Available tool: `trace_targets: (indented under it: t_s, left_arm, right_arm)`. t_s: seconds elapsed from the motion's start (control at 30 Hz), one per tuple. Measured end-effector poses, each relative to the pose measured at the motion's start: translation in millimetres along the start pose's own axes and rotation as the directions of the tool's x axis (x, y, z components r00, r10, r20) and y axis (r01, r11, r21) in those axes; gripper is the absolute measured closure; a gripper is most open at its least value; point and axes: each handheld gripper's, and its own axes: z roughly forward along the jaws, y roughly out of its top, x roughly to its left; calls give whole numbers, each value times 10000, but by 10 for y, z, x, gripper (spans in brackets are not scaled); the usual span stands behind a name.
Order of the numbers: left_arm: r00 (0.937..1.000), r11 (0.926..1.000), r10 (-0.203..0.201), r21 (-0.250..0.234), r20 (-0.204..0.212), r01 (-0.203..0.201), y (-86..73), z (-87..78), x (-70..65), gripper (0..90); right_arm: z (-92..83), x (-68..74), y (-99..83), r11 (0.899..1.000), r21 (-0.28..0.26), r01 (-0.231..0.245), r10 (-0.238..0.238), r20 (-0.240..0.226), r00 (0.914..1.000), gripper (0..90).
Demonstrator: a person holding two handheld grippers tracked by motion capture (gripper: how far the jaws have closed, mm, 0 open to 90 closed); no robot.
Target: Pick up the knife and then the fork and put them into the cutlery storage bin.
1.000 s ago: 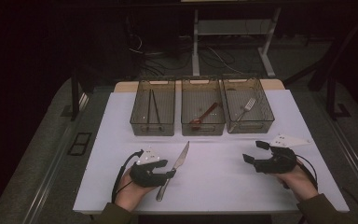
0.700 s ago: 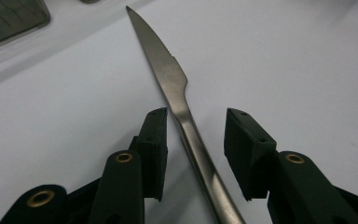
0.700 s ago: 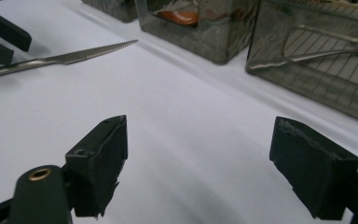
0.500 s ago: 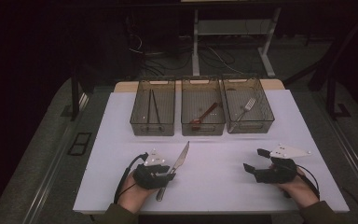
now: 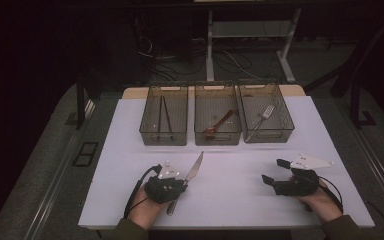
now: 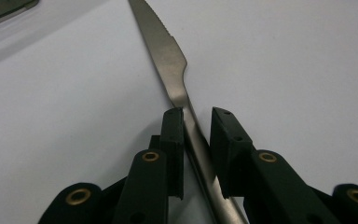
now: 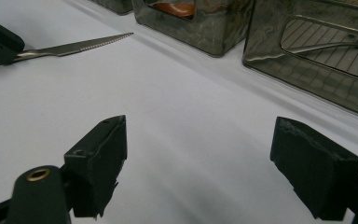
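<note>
A steel table knife lies on the white table top, its blade pointing toward the bins. My left gripper is low over the handle. In the left gripper view its jaws stand on either side of the knife handle with a small gap left, so the left gripper is open around it. My right gripper is at the right, open wide with nothing between its jaws. The right gripper view shows the right gripper over bare table and the knife at upper left.
Three clear bins stand in a row at the back. The left bin holds two dark sticks, the middle bin a reddish spoon, and the right bin a fork. Beyond the table the floor is dark, with cables.
My left gripper has dropped lower onto the knife handle and slid a little toward the person. The right gripper has pulled back toward the near edge. The knife has not moved.
</note>
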Motion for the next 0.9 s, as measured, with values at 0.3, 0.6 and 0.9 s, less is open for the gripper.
trace_targets:
  t_s: [0.3,0.6,0.9]
  left_arm:
    - [9996,9995,-296,-116,14,296,-20,-8,61,772]
    - [9962,9967,-796,-161,-365,791,-20,2,12,789]
    - [9963,9968,-787,-150,-358,782,-3,-13,47,792]
  right_arm:
    - [0,-2,0,10000,1,27,-27,7,10000,178]
    - [8,6,2,10000,23,54,-54,-17,10000,178]
    - [5,6,4,9998,18,190,-190,34,9998,178]
